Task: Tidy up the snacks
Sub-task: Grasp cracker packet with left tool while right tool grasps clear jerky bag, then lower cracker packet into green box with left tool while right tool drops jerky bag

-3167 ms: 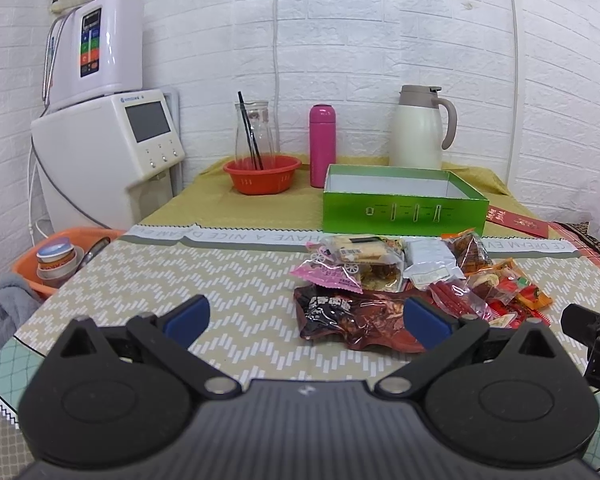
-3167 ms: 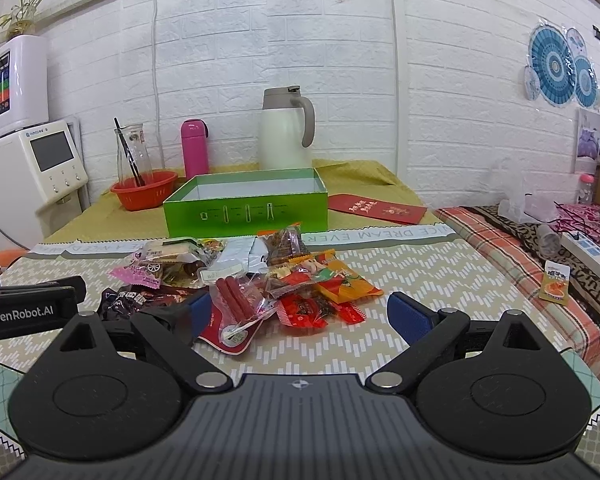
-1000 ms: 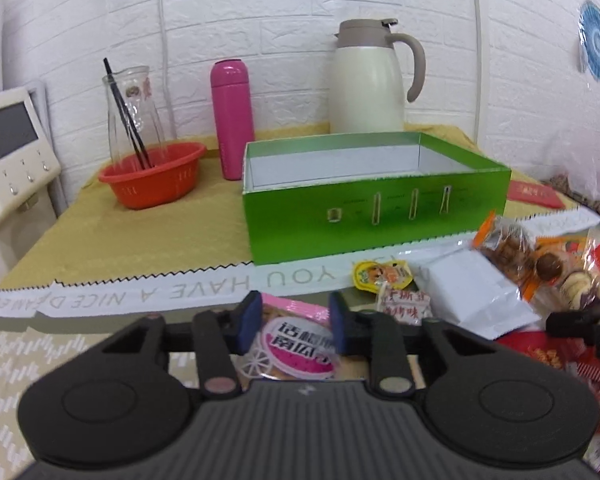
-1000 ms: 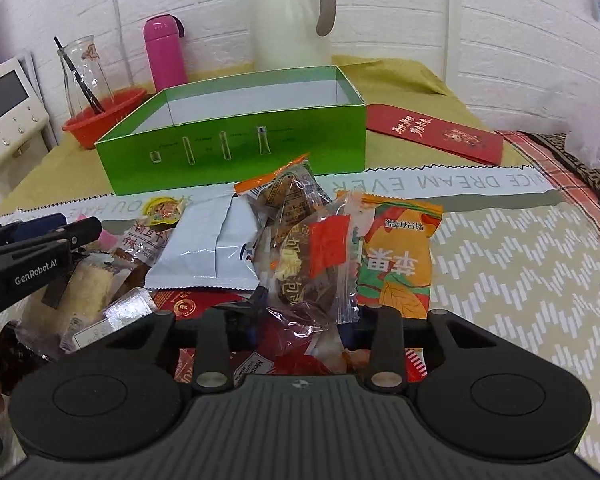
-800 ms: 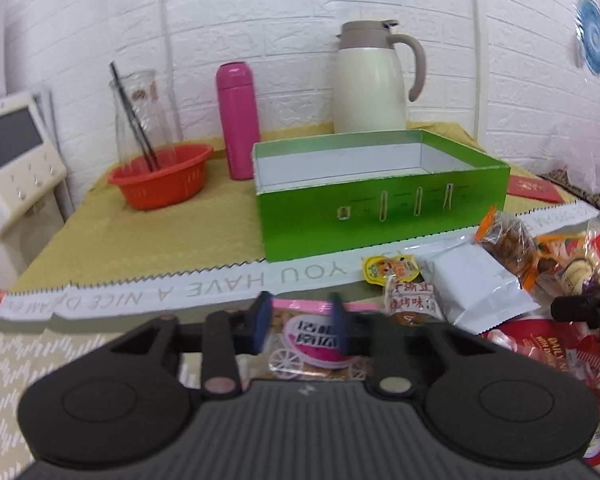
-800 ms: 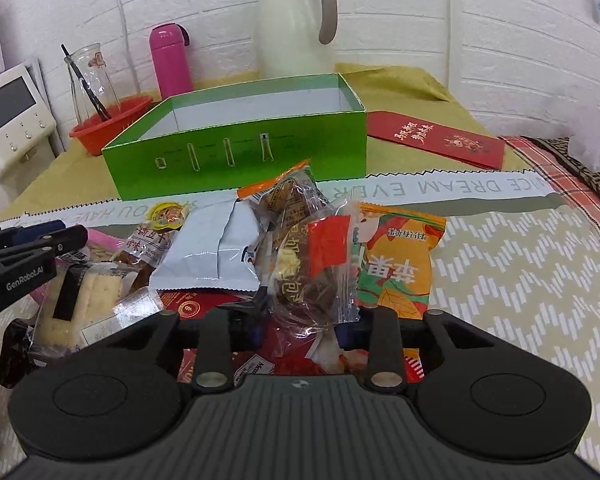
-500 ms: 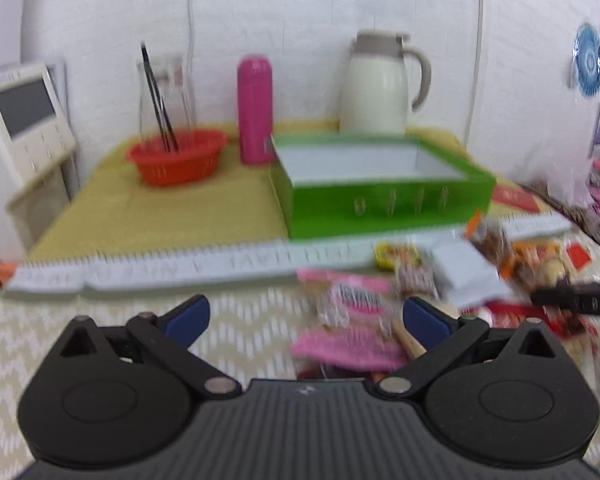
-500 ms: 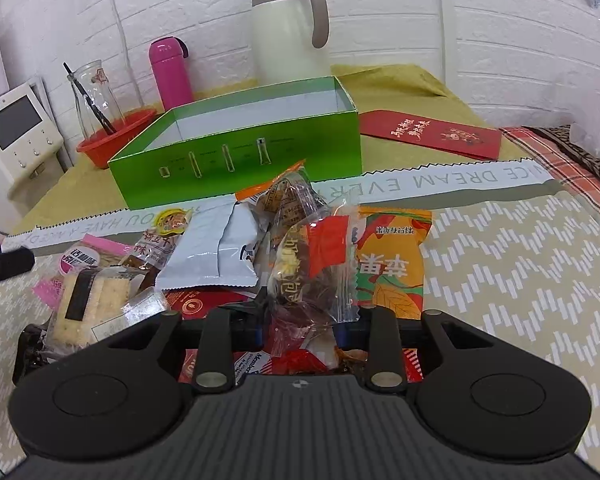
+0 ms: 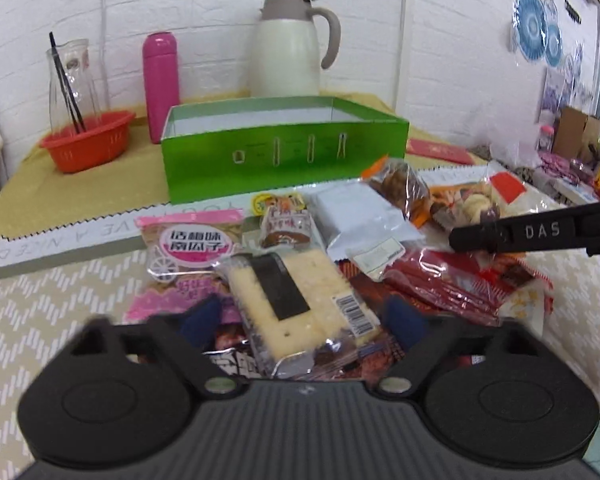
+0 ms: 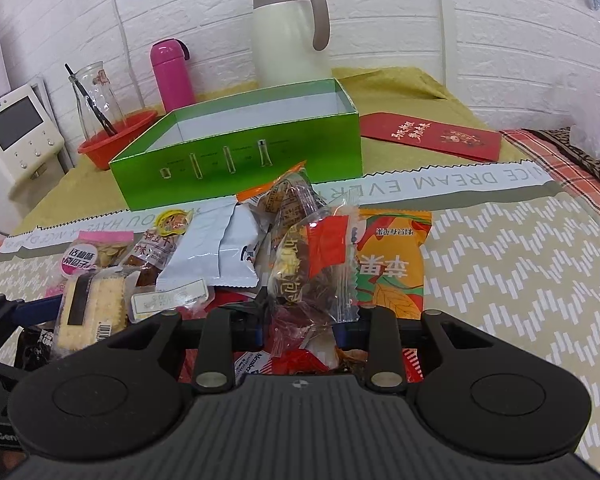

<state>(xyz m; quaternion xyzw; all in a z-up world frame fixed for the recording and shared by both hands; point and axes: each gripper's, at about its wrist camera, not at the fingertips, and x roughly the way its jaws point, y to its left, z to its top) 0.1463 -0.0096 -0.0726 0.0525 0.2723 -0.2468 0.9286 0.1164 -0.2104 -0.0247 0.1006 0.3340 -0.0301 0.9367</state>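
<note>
- Since half a second ago the left gripper (image 9: 302, 322) has closed in on the pile: its blue fingers (image 9: 202, 318) now sit either side of the cracker packet (image 9: 296, 300), jaws still spread, not yet pressing it.
- Right gripper (image 10: 298, 330) unchanged over that interval: jaws pressed together on the clear-wrapped brown snack (image 10: 312, 264), which stands up between the fingers.
- Progress, judged: barely begun. Green box (image 10: 240, 160) shows only a bare white floor in both views; no snack visible inside.
- Remaining: the whole pile lies on the chevron mat in front of the box – pink seed packet (image 9: 192, 246), silver pouch (image 10: 216, 252), orange packet (image 10: 392, 260), red sausage pack (image 9: 444, 284), small round-label sweets (image 9: 278, 204), dark packet under the crackers.
- Surroundings: white thermos jug (image 10: 288, 28), pink flask (image 10: 170, 76), glass carafe (image 9: 70, 84) and red basket (image 9: 86, 144) stand behind the box, well apart from the pile; red envelope (image 10: 430, 140) to its right.
- Obstacles, judged: packets overlap, so lifting one may drag neighbours; the two grippers work close together; the box's near wall must be cleared on the way in.
</note>
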